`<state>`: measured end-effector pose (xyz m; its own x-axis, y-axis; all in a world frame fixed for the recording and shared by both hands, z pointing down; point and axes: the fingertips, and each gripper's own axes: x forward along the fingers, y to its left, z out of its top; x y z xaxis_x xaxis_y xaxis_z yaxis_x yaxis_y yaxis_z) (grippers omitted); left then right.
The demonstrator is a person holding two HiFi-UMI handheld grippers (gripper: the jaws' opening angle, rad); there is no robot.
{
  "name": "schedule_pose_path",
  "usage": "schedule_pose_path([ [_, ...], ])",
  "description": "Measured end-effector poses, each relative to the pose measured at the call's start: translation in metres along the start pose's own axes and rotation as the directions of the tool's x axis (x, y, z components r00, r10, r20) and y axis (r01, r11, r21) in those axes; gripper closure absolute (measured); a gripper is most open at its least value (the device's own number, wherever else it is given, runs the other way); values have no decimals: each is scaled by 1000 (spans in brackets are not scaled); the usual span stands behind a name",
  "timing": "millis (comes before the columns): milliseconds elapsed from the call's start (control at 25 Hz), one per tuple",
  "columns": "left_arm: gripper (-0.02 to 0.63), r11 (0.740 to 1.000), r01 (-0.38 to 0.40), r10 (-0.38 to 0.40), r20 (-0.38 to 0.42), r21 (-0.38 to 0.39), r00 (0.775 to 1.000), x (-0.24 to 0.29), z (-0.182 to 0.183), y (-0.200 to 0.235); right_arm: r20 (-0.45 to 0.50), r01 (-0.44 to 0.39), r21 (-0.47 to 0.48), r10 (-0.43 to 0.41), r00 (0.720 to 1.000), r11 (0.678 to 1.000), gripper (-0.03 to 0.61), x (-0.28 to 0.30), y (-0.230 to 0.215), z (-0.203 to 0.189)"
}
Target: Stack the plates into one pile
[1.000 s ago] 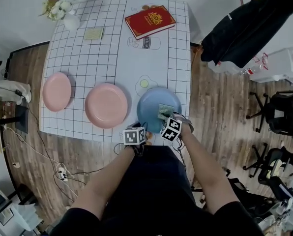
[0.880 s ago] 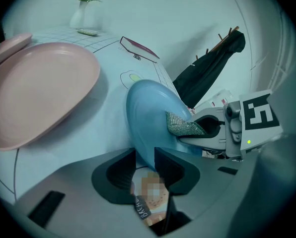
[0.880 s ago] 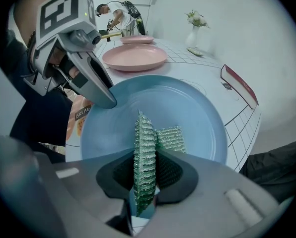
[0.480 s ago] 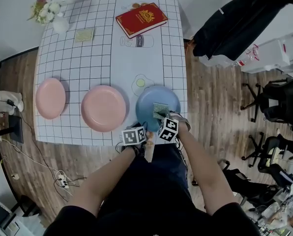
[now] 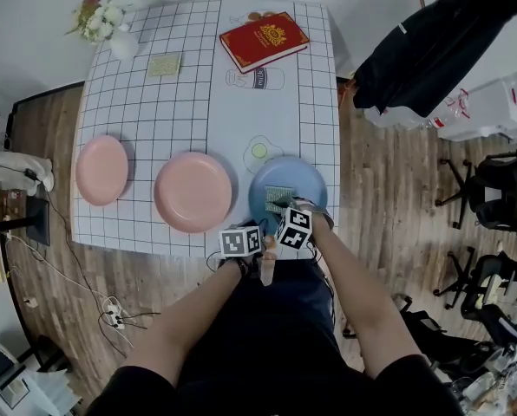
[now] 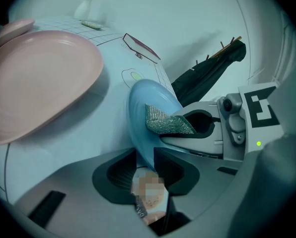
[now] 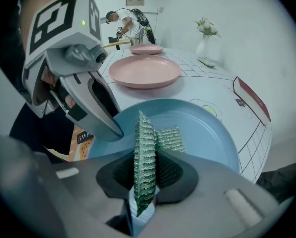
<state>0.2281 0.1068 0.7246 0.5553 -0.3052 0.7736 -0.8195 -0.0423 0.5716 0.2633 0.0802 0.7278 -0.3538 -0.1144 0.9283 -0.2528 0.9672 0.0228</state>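
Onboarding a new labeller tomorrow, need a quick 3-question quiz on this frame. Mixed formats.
1. True or false: the left gripper is clamped on the rim of the blue plate.
2. What does the right gripper hold? A) a fork B) a green scouring cloth C) a cup
3. How many pink plates lie on the table?
Key: 1 true; 2 B; 3 two.
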Motion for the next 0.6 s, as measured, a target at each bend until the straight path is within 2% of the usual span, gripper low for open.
schedule_pose_path([
  [280,511,1000,10,-11,50,11,999,-1,2,0,43,-41,-16,42,998,999,500,2,1,14],
  [600,509,999,28,-29,67,29,997,-1,0,-3,79,-105,-26,107,991,994,500,2,3,28],
])
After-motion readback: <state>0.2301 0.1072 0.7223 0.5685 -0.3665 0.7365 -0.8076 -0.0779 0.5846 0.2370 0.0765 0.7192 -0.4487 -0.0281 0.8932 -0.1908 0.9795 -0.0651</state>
